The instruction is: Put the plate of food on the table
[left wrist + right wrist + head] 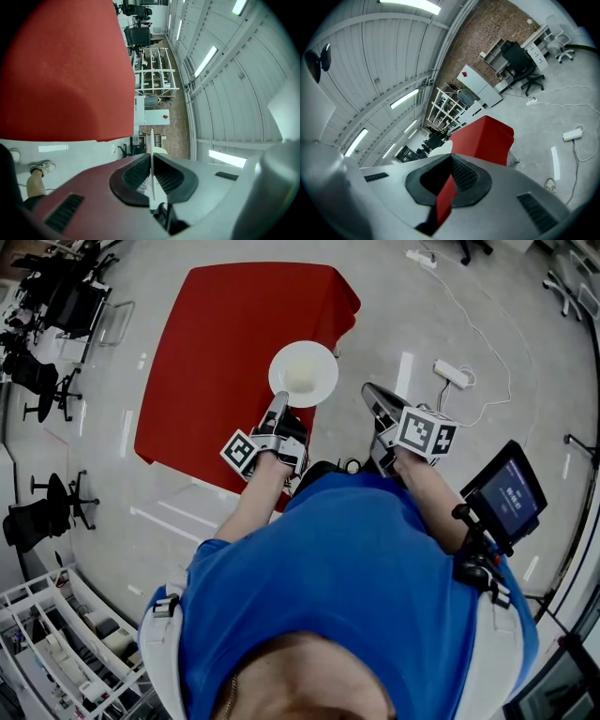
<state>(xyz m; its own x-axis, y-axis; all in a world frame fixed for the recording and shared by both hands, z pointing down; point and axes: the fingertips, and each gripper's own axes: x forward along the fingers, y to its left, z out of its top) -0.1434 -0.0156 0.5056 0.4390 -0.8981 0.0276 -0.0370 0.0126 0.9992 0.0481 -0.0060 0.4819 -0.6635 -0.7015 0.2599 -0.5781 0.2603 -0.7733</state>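
A white round plate [303, 373] sits just above the centre of the head view, over the right edge of the red table [216, 362]. Part of its rim reaches past the cloth, and a pale patch of food [302, 381] lies in its middle. The plate looks level and unspilled, but whether it rests on the table or hangs just over it cannot be told. The left gripper [278, 409] pinches the plate's near rim, which shows as a thin white line clamped between its pads in the left gripper view. The step in hand seems to be setting the plate down. The next move likely calls for carrying it further over the table, lowering it flat, then letting go. The right gripper [377, 401], right of centre, is slightly parted and holds nothing.
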